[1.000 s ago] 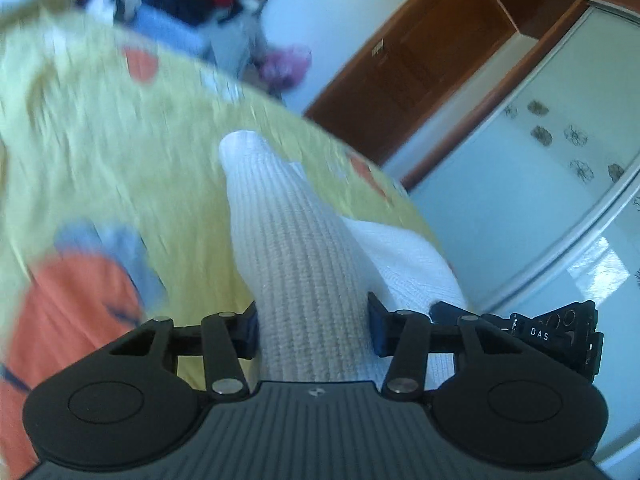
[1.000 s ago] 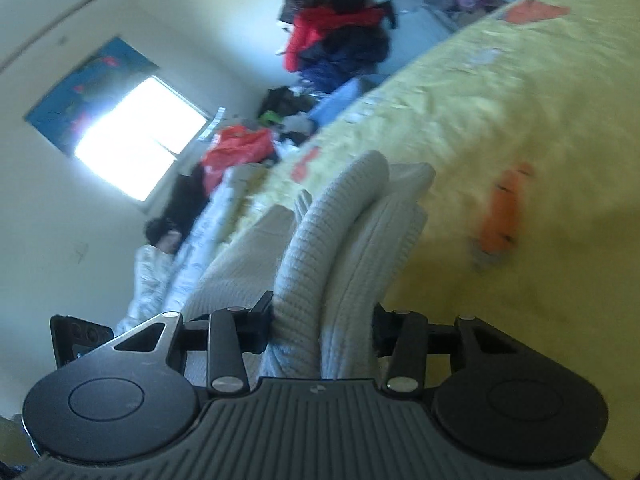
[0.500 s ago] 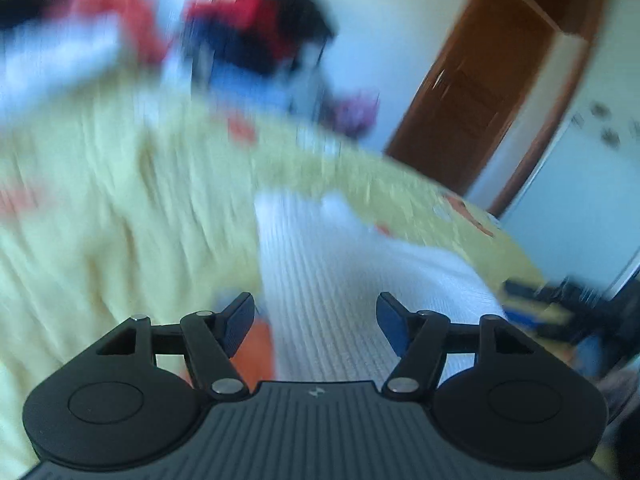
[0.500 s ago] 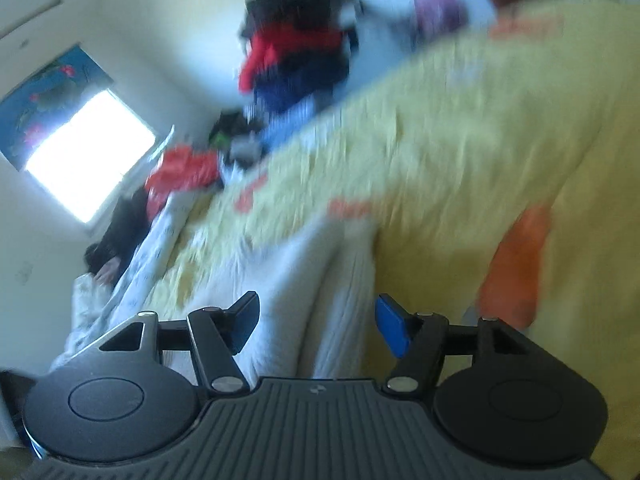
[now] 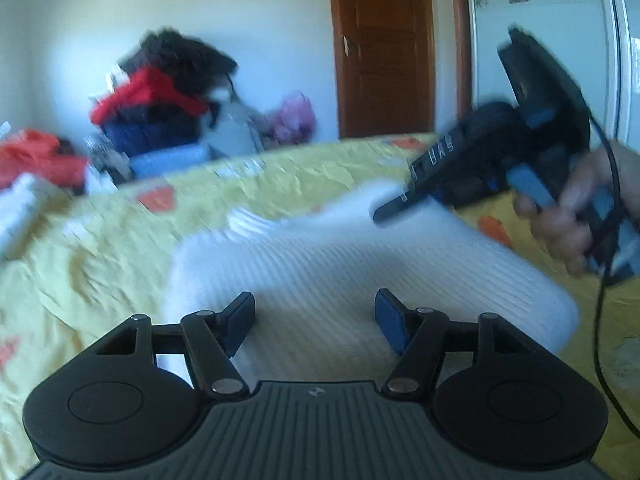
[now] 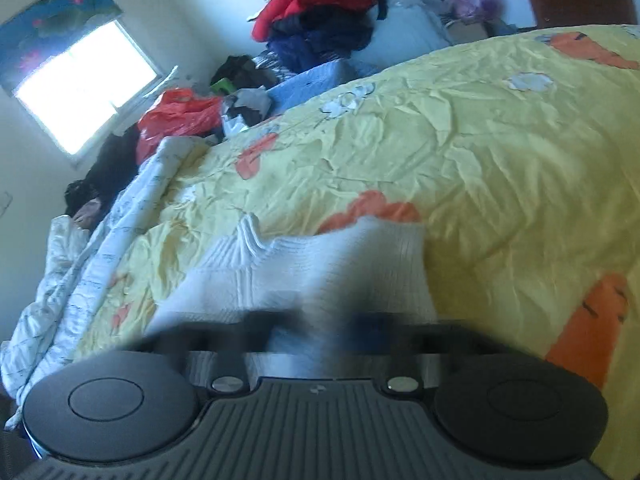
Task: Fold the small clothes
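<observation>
The white sweater (image 5: 352, 272) lies folded on the yellow bedspread (image 5: 100, 264), in the middle of the left wrist view. The left gripper (image 5: 314, 320) is released: its two fingers stand wide apart above the near edge of the sweater and hold nothing.

At 2 o'clock in the same view the right gripper (image 5: 404, 200) is seen from the side, in the person's right hand (image 5: 568, 216). It is blurred and hangs over the far edge of the sweater, so here I cannot tell how its fingers stand.

In the right wrist view the sweater (image 6: 320, 272) lies at the centre, a little toward 7 o'clock, with its ribbed edge turned to 12 o'clock. The fingers of the right gripper (image 6: 316, 332) are only a dark smear over the cloth; I cannot tell if it is released or clenched.

A pile of clothes (image 6: 320, 16) stands beyond the bed at 12 o'clock, and a window (image 6: 80, 88) is at 10 o'clock.
</observation>
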A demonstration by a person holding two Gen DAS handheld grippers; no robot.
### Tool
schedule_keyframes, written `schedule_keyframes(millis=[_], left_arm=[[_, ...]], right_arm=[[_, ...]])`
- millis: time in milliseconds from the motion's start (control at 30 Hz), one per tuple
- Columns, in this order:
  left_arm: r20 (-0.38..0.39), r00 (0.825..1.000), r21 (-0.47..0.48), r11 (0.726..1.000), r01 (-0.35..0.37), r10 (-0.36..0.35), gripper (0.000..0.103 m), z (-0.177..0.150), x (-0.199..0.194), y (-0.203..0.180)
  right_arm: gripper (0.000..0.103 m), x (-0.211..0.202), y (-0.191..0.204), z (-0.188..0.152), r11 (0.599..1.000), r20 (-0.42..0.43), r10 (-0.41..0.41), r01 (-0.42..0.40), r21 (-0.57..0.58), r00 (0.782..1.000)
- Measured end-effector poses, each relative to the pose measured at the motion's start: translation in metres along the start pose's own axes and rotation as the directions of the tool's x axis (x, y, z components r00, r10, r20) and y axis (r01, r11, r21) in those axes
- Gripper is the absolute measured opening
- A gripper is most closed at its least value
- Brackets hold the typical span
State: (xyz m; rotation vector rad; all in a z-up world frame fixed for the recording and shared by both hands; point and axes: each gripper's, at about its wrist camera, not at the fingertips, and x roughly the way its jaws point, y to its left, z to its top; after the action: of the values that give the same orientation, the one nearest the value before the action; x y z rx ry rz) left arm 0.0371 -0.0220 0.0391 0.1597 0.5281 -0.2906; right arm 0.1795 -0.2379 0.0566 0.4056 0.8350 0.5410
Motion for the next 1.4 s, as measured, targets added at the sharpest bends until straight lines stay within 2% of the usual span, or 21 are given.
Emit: schedule_keyframes(millis=[67, 133, 167, 300, 400, 433, 500, 567, 667, 733, 767, 833, 867, 900, 1067, 1133, 1200, 1267, 1300, 1367, 1400], left_arm=[[-0.003, 1.000, 0.002, 1.000, -0.016, 0.016, 0.065, 0.000, 0.010, -0.005], [0.006, 0.999, 0.003, 0.999, -0.037, 0.037, 0.066, -0.001, 0.020, -0.010], [0.008, 0.999, -0.004, 0.999, -0.043, 0.043, 0.066, -0.002, 0.024, -0.012], [0.009, 0.998, -0.005, 0.998, -0.059, 0.059, 0.067, -0.001, 0.024, -0.012], [0.023, 0.999, -0.012, 1.000, -0.024, 0.024, 0.067, 0.003, 0.003, -0.005], [0.048, 0.999, -0.025, 1.000, -0.006, 0.008, 0.068, 0.004, -0.011, -0.001], [0.113, 0.994, -0.032, 0.999, 0.003, 0.001, 0.068, 0.007, -0.035, 0.007], [0.139, 0.990, -0.029, 0.999, -0.031, 0.034, 0.071, 0.013, -0.041, 0.012], [0.067, 0.991, -0.012, 0.993, -0.119, 0.120, 0.071, 0.024, -0.015, 0.015], [-0.010, 0.990, 0.023, 0.989, -0.143, 0.143, 0.071, 0.024, 0.012, 0.012], [-0.035, 0.989, 0.039, 0.989, -0.143, 0.145, 0.071, 0.020, 0.022, 0.009], [-0.019, 0.990, 0.055, 0.989, -0.140, 0.141, 0.071, 0.011, 0.030, 0.004], [-0.021, 0.989, 0.055, 0.988, -0.144, 0.145, 0.071, 0.009, 0.032, 0.003], [-0.021, 0.988, 0.038, 0.988, -0.149, 0.150, 0.071, 0.007, 0.034, 0.003], [0.015, 0.986, 0.023, 0.986, -0.166, 0.166, 0.071, 0.004, 0.037, 0.003], [0.046, 0.987, -0.009, 0.988, -0.153, 0.153, 0.071, 0.003, 0.017, 0.009], [0.084, 0.988, -0.069, 0.990, -0.125, 0.131, 0.072, -0.004, -0.017, 0.019], [0.074, 0.992, -0.136, 0.987, -0.088, 0.099, 0.082, -0.016, -0.044, 0.034], [0.058, 0.995, -0.177, 0.982, -0.064, 0.076, 0.085, -0.022, -0.052, 0.041], [0.001, 1.000, -0.294, 0.956, 0.003, -0.003, 0.085, -0.037, -0.061, 0.060], [-0.023, 0.999, -0.370, 0.928, 0.035, -0.046, 0.085, -0.044, -0.062, 0.071]], right_arm=[[0.017, -0.005, 0.001, 0.010, 1.000, 0.034, 0.024, -0.024, -0.007, 0.999], [0.016, 0.008, -0.010, 0.011, 1.000, 0.009, -0.021, 0.021, 0.000, 1.000], [0.020, 0.020, -0.015, 0.007, 0.998, -0.021, -0.069, 0.068, -0.014, 0.997], [0.023, 0.018, -0.016, -0.006, 0.997, 0.027, -0.071, 0.072, -0.005, 0.997], [0.035, 0.009, -0.006, -0.004, 0.995, 0.019, -0.096, 0.096, -0.013, 0.995], [0.045, 0.004, -0.001, -0.003, 0.994, 0.031, -0.109, 0.109, -0.009, 0.994], [0.052, -0.017, 0.012, -0.004, 0.993, 0.108, -0.116, 0.119, -0.027, 0.987], [0.059, -0.032, 0.027, -0.003, 0.996, 0.189, -0.055, 0.066, -0.051, 0.980], [0.075, -0.021, 0.048, 0.001, 0.998, 0.167, 0.011, 0.000, -0.062, 0.986], [0.080, -0.001, 0.057, 0.000, 0.995, 0.127, -0.008, 0.021, -0.102, 0.992], [0.080, 0.015, 0.056, -0.002, 0.992, 0.092, -0.053, 0.063, -0.107, 0.994], [0.076, 0.044, 0.046, -0.010, 0.983, 0.009, -0.136, 0.136, -0.122, 0.991], [0.076, 0.045, 0.044, -0.019, 0.972, 0.067, -0.122, 0.133, -0.196, 0.990], [0.076, 0.046, 0.045, -0.022, 0.965, 0.072, -0.124, 0.137, -0.224, 0.990], [0.077, 0.049, 0.051, -0.020, 0.956, 0.077, -0.145, 0.160, -0.247, 0.986], [0.078, 0.035, 0.053, -0.021, 0.966, 0.095, -0.133, 0.150, -0.211, 0.987], [0.083, -0.002, 0.049, -0.029, 0.987, 0.148, -0.090, 0.107, -0.118, 0.985], [0.102, -0.041, 0.037, -0.040, 0.999, 0.190, 0.002, 0.008, -0.051, 0.982], [0.103, -0.058, 0.029, -0.048, 0.999, 0.196, 0.032, -0.028, -0.024, 0.980], [0.102, -0.080, 0.006, -0.063, 0.997, 0.153, 0.043, -0.052, 0.050, 0.987], [0.101, -0.084, -0.004, -0.069, 0.995, 0.114, 0.039, -0.049, 0.082, 0.993]])
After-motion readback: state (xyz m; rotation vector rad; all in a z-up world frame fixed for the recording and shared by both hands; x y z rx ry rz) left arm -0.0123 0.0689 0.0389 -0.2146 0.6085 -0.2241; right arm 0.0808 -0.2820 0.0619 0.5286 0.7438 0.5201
